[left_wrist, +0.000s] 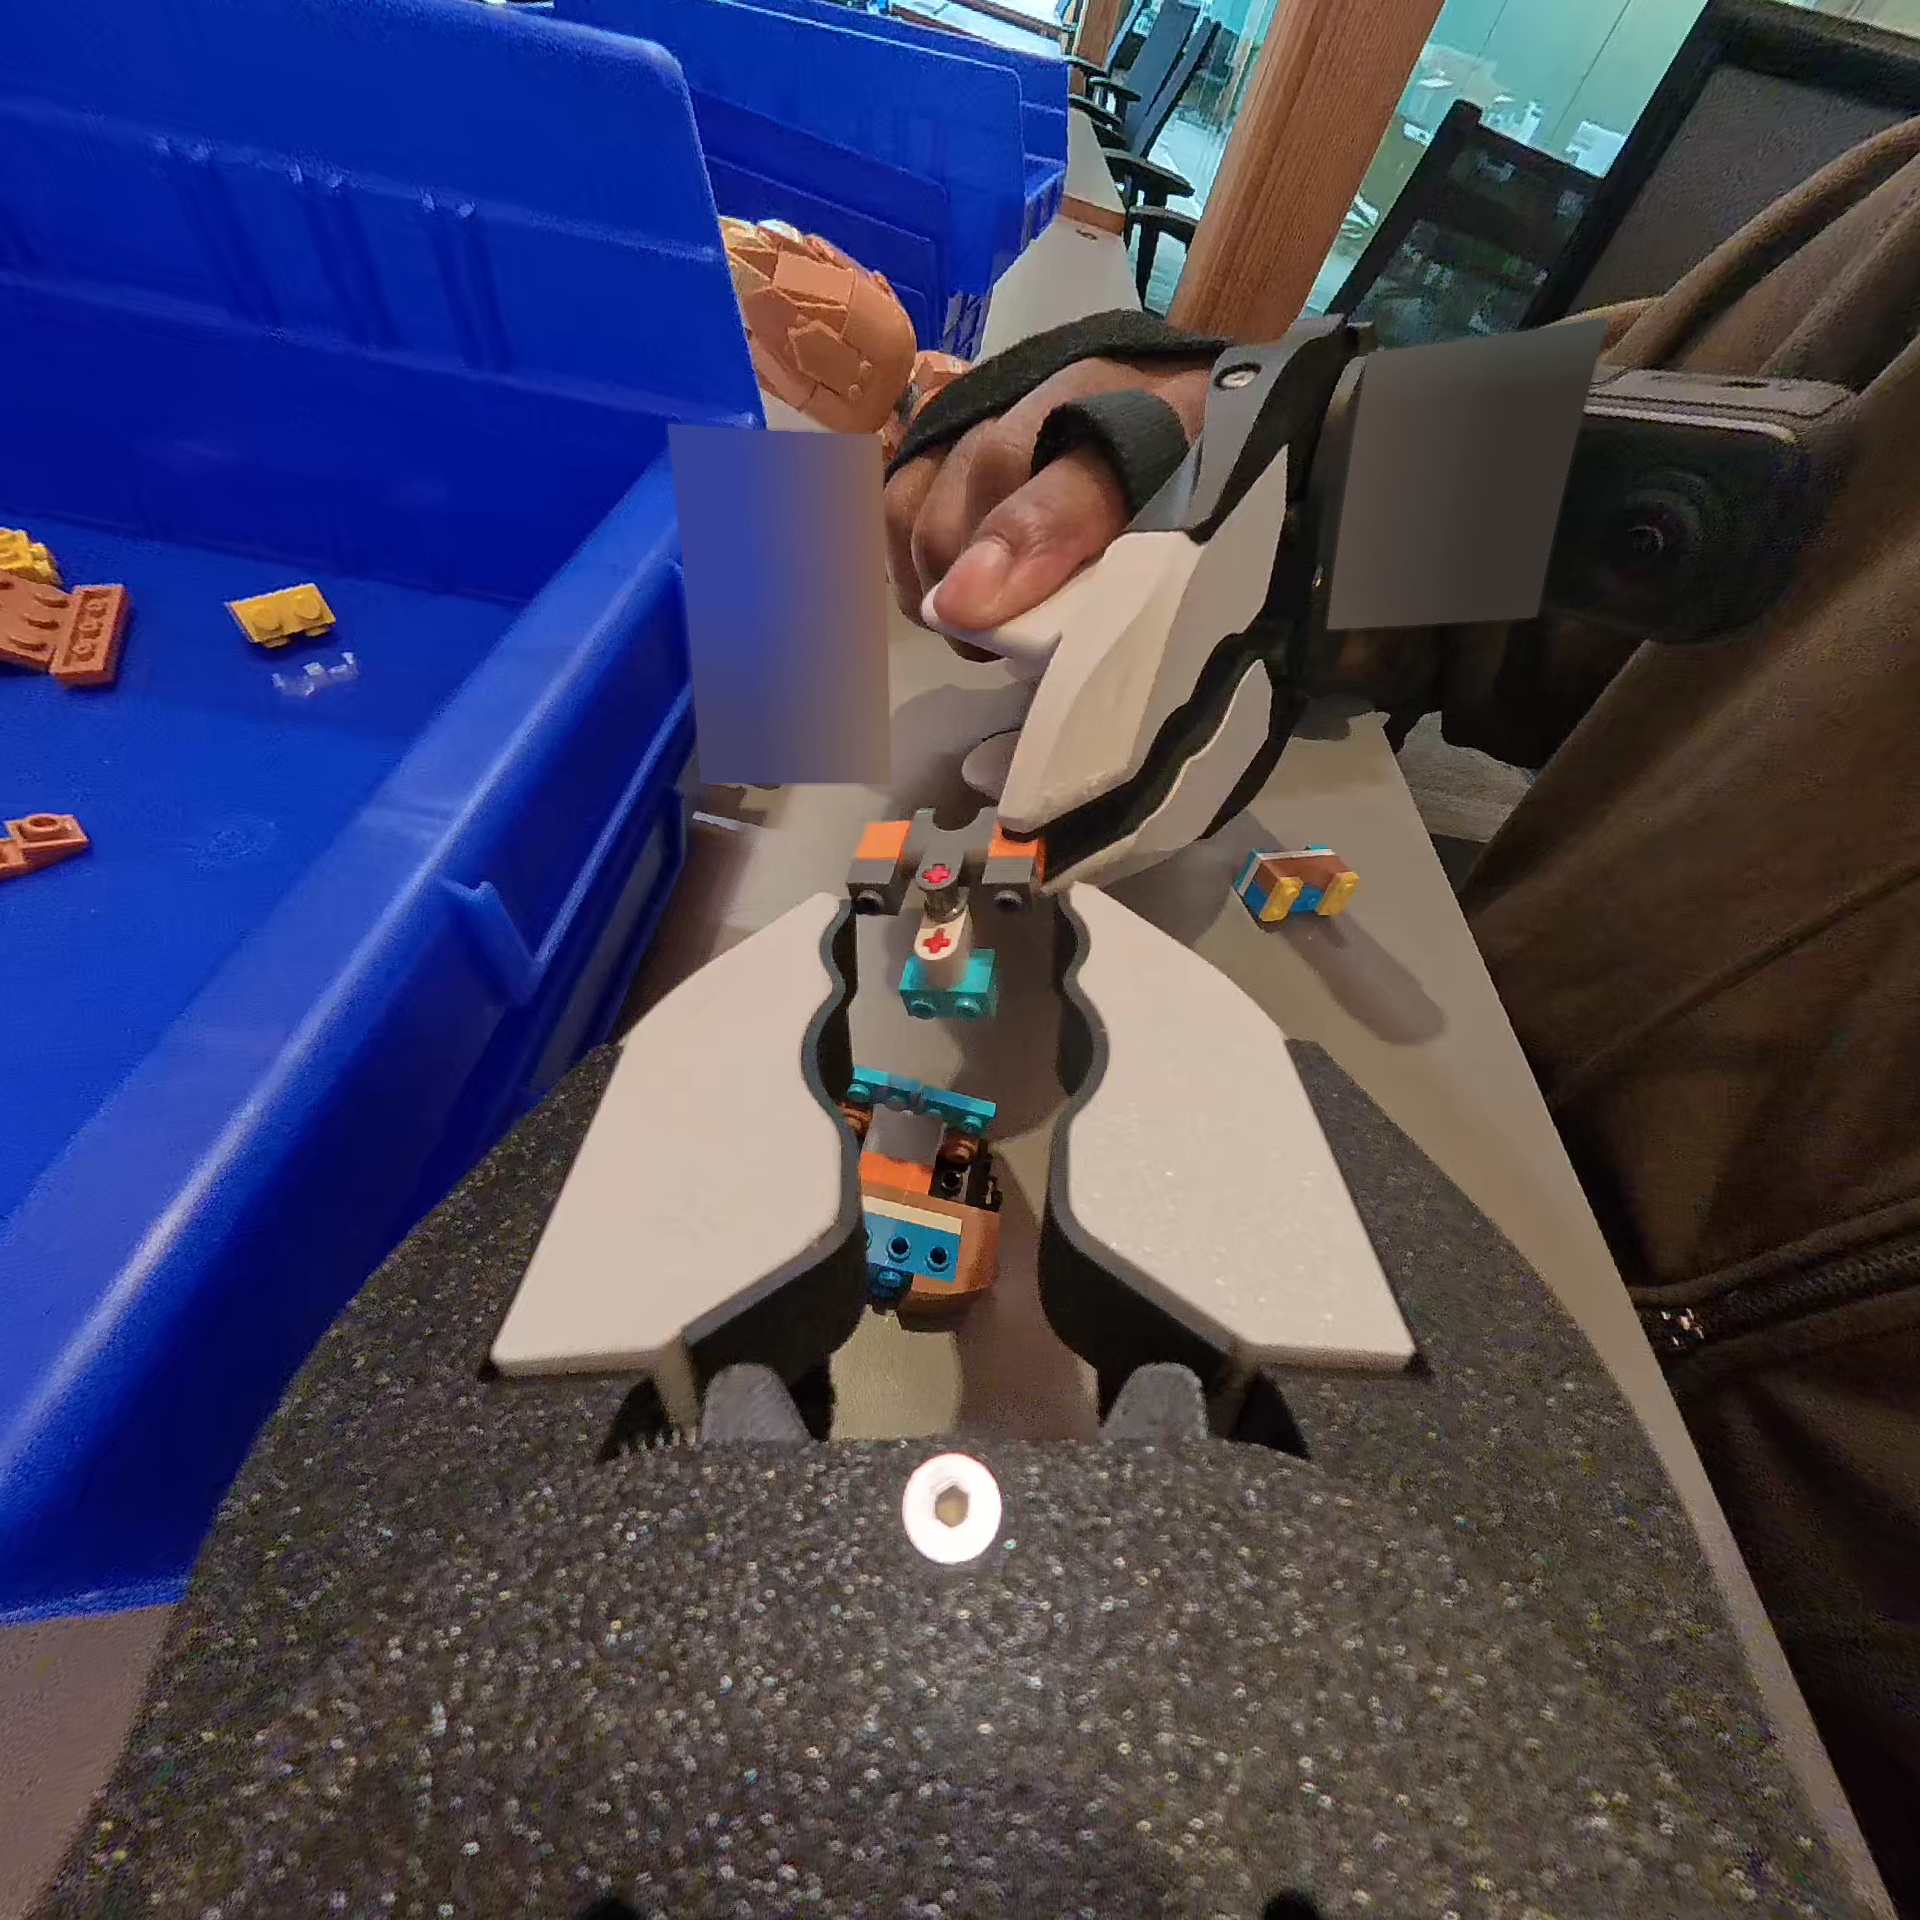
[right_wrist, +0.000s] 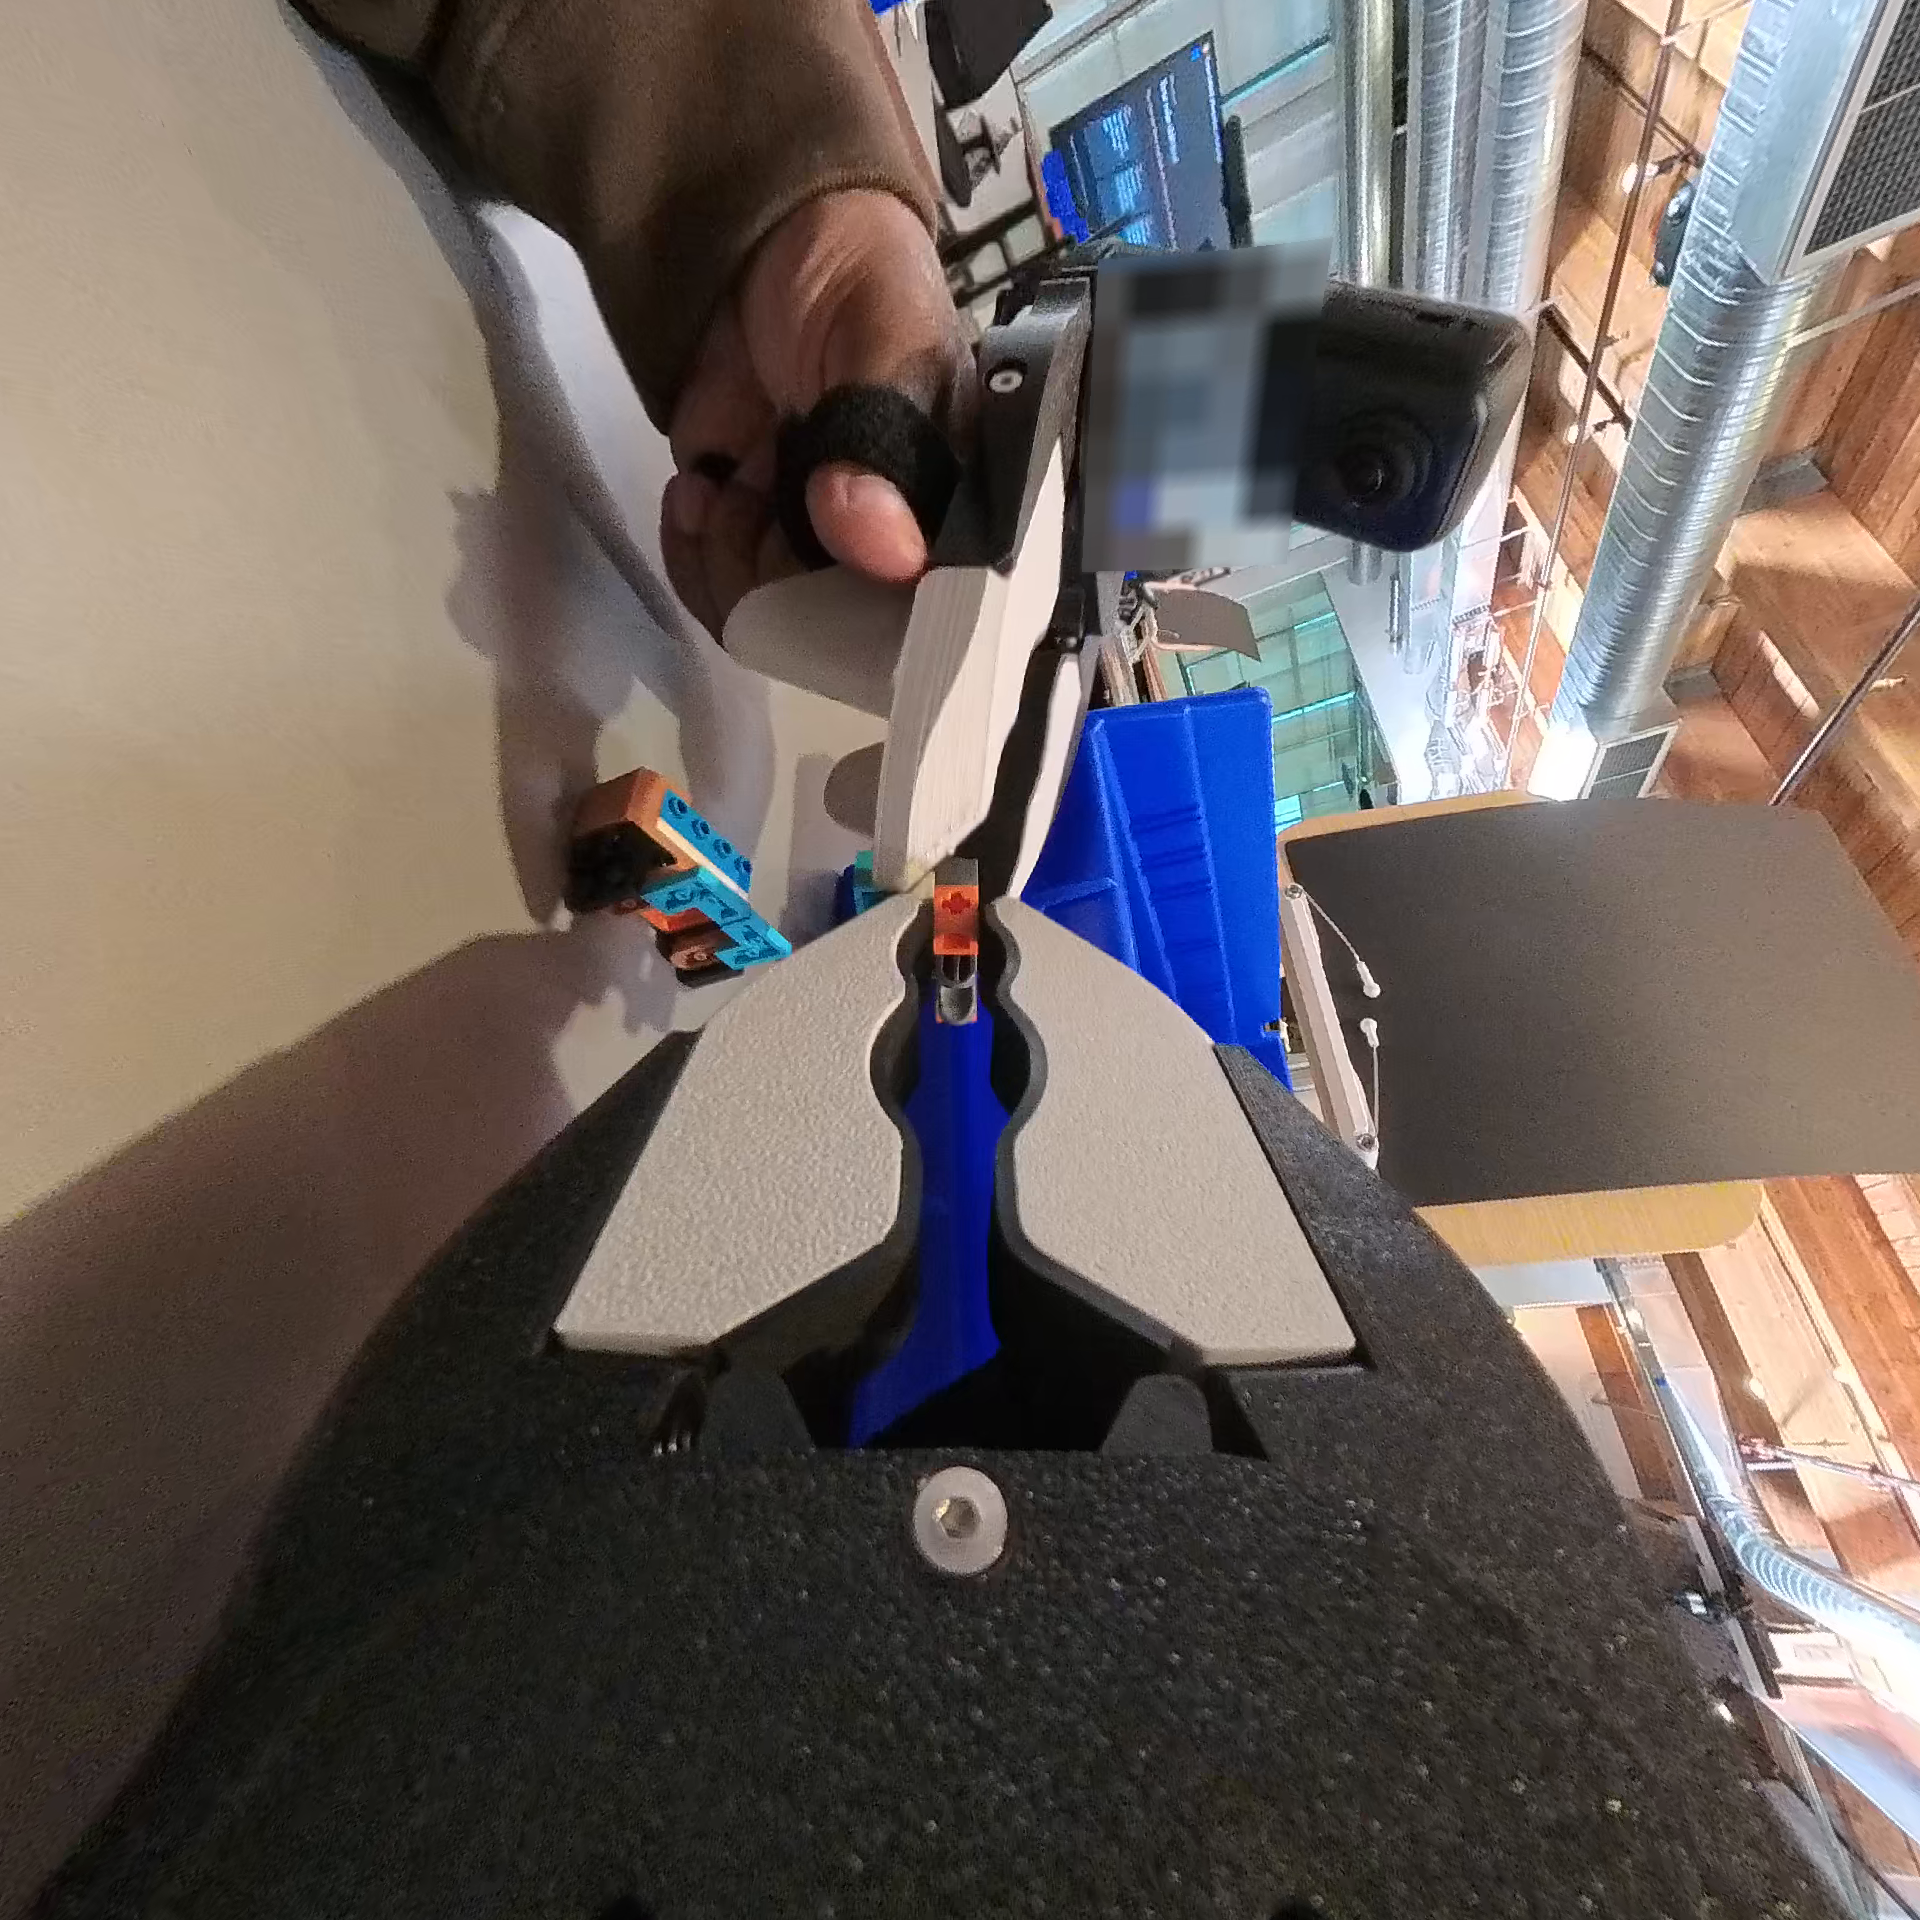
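Two grippers meet at one small brick assembly, orange and dark grey with a red cross stud. Right gripper: jaws clamped on the assembly at the tips, most of it hidden between the grey fingers, only the orange end and a dark clip showing. Left gripper: jaws apart, its tips just short of the assembly, not gripping. A white peg and teal brick hang below the assembly; can't tell whether they touch the desk. Brown-orange-teal block build lies on the desk between the left fingers, partly covered. Small blue, brown and yellow piece sits far right. Glossy blue plastic bin, left, holds loose yellow and brown plates, cut off by the frame. Gripper bodies are rough black foam-like material.
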